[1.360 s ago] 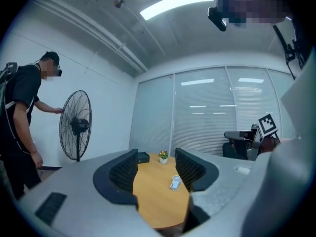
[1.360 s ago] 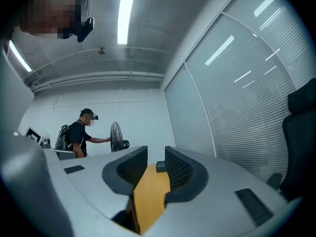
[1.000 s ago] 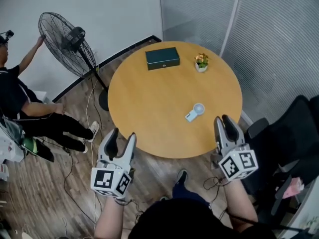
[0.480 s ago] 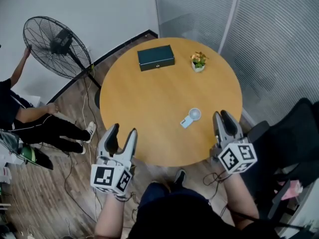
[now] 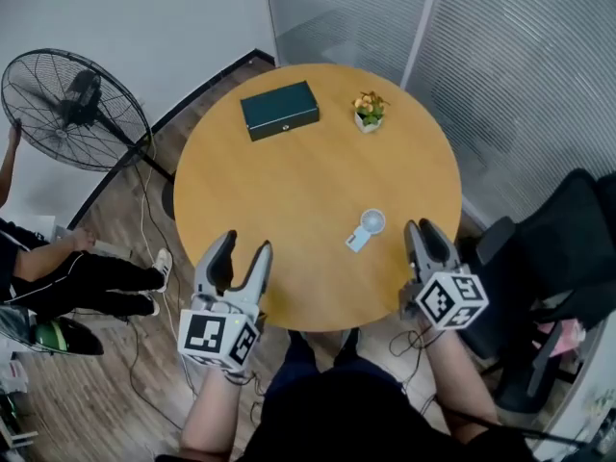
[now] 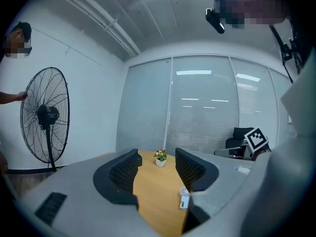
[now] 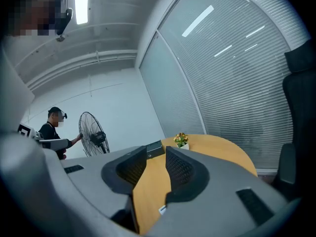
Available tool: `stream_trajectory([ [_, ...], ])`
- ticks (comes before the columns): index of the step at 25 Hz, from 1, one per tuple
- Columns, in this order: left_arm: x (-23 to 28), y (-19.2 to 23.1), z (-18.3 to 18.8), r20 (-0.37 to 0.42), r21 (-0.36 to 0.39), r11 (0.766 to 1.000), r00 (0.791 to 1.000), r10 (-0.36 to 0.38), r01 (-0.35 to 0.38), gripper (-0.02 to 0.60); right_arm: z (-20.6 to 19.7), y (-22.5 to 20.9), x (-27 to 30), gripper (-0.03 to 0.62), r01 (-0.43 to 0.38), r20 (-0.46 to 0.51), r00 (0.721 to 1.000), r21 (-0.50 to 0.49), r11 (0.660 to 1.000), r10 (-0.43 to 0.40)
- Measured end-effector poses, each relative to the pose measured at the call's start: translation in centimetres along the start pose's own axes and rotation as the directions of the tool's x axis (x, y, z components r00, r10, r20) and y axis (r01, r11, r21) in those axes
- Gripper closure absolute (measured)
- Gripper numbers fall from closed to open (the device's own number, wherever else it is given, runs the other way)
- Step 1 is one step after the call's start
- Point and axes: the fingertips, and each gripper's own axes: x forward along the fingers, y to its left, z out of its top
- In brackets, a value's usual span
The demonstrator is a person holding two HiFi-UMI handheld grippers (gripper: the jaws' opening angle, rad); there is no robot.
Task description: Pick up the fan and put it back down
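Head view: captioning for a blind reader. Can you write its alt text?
A small white handheld fan lies on a round wooden table, near the right gripper, whose fingers have just opened wider; the left gripper is open too, both empty. A green box and potted flowers sit at the far side; a pedestal fan stands left.

Small fan (image 6: 184, 192) partly behind left tongs (image 6: 155, 156)

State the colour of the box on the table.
Dark green; the box shows best in the head view.
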Motion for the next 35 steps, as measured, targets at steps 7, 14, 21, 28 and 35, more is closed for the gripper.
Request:
stream_trajectory([
  [7,3.5,3.0,-0.8,-0.038,-0.002,0.996,0.995,-0.094,0.094,0.345,-3.4,-1.3,2.7,0.462,0.142,-0.033,0.990,0.066,0.988,-0.140],
  [14,5.7,5.1,-1.0,-0.070,0.010,0.988,0.985,-0.155,0.156,0.345,-8.9,-1.3,6.1,0.447,0.228,-0.129,0.968,0.109,0.968,-0.213],
  [21,6.6,7.5,-1.8,-0.106,0.017,0.985,0.980,-0.171,0.174,0.345,-14.9,-2.9,8.4,0.425,0.339,-0.240,0.924,0.158,0.927,-0.297],
  [28,7.0,9.5,-3.0,-0.137,0.009,0.985,0.976,-0.170,0.173,0.345,-20.8,-4.4,10.6,0.379,0.446,-0.356,0.859,0.163,0.880,-0.369],
  [35,6.8,10.5,-3.9,-0.155,-0.005,0.988,0.976,-0.151,0.152,0.345,-23.9,-6.0,12.1,0.333,0.498,-0.450,0.798,0.118,0.859,-0.401],
])
